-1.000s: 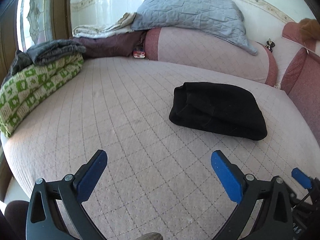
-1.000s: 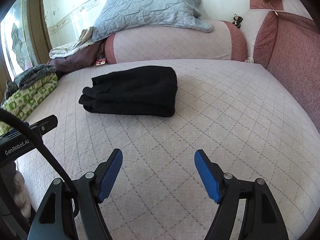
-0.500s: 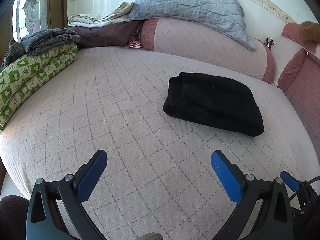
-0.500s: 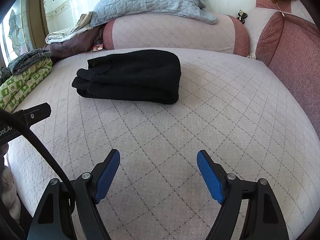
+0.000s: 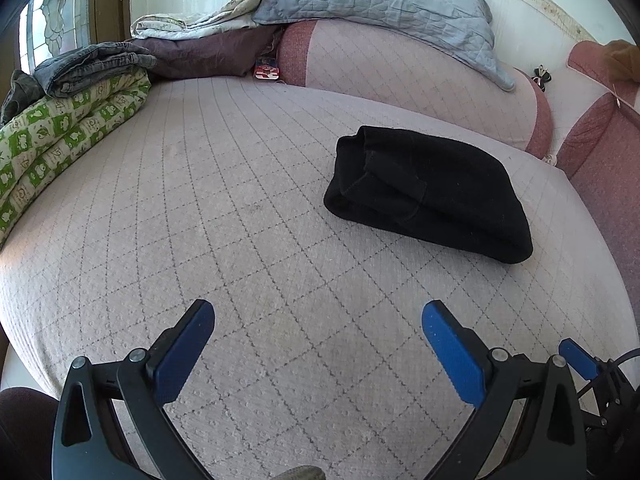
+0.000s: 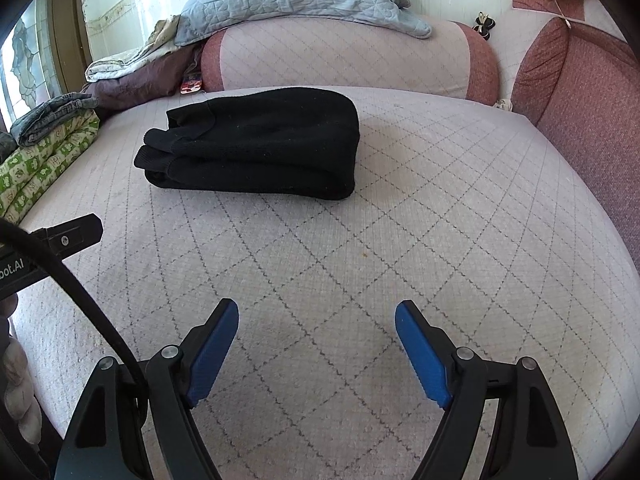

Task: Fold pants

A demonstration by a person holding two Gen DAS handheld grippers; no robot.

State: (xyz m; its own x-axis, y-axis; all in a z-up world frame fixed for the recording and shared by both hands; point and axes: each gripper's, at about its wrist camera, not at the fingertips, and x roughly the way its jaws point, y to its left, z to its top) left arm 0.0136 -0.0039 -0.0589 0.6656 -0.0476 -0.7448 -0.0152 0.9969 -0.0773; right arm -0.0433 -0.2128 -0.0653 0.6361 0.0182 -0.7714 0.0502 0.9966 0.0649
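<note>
The quilted bed [image 5: 248,216] fills more of both views than a second ago, the cameras having tipped downward. The black pants [image 6: 256,144] lie folded in a compact bundle mid-bed, so the job looks finished. Left gripper [image 5: 320,344] and right gripper [image 6: 316,340] hover well short of them, jaws apart and empty

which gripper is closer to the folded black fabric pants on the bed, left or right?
Right, slightly. The folded black fabric pants lie ahead and a bit left of the right gripper; they sit further off, ahead-right, of the left gripper. Both empty.
</note>
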